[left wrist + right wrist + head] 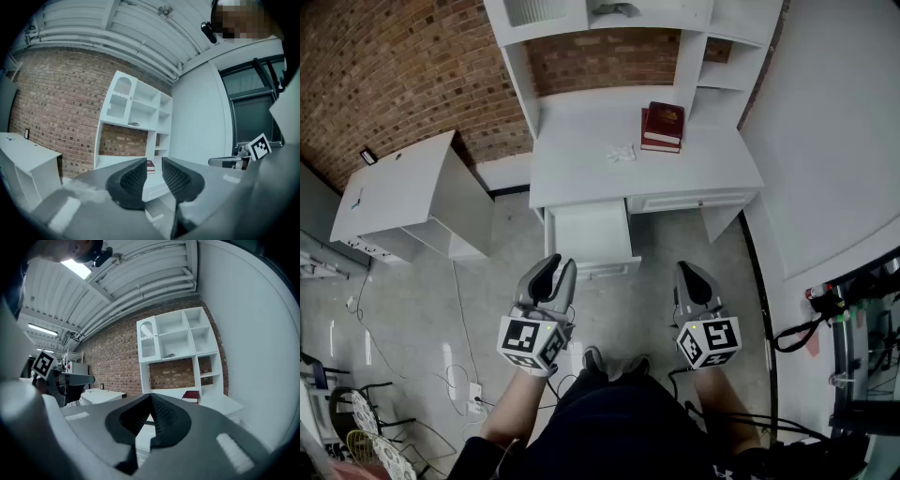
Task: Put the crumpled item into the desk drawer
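A small white crumpled item (620,153) lies on the white desk (572,169), left of two red books (664,127). Below the desktop the desk drawer (589,239) stands pulled out, and nothing shows inside it. My left gripper (551,266) hangs over the floor in front of the drawer, open with an empty gap between its jaws (153,171). My right gripper (687,272) is level with it on the right, shut, its tips meeting on nothing (151,401). Both are well short of the crumpled item.
A white hutch with shelves (609,19) rises behind the desk against a brick wall. A low white cabinet (412,197) stands to the left. Cables and a power strip (469,389) lie on the floor at left; a white wall and equipment rack (853,319) close the right.
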Motion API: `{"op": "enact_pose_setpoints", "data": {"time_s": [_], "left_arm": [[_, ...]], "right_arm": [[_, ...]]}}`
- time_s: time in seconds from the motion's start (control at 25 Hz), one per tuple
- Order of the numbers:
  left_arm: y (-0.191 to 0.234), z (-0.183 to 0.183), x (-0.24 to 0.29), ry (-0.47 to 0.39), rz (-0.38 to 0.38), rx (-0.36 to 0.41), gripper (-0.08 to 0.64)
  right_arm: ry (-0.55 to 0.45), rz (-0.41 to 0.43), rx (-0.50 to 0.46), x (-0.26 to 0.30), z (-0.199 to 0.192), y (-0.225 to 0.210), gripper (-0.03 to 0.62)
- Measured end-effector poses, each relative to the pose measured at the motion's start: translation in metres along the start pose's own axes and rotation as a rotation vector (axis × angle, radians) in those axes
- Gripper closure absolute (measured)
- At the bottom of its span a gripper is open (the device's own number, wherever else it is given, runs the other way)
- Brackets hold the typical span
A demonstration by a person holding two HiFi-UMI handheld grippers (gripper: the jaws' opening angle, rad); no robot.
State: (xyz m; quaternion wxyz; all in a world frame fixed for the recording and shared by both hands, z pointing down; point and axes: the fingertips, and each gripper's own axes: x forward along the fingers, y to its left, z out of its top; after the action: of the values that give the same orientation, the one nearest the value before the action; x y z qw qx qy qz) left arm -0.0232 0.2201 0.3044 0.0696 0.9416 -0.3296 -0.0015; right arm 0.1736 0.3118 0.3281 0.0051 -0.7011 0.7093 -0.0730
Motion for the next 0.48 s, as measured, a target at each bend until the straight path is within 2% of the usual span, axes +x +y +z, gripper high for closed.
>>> {"op": "enact_pose_setpoints", "data": {"time_s": [0.2, 0.48], "left_arm": [[0.027, 0.006, -0.021, 0.000, 0.027, 0.004, 0.449], [0.040, 0.006, -0.021, 0.003, 0.017, 0.018, 0.450]], "right_arm": [[-0.001, -0.011, -0.009, -0.005, 0.005, 0.022, 0.591], [0.001, -0.035, -0.012, 0.001, 0.003, 0.028, 0.591]]}}
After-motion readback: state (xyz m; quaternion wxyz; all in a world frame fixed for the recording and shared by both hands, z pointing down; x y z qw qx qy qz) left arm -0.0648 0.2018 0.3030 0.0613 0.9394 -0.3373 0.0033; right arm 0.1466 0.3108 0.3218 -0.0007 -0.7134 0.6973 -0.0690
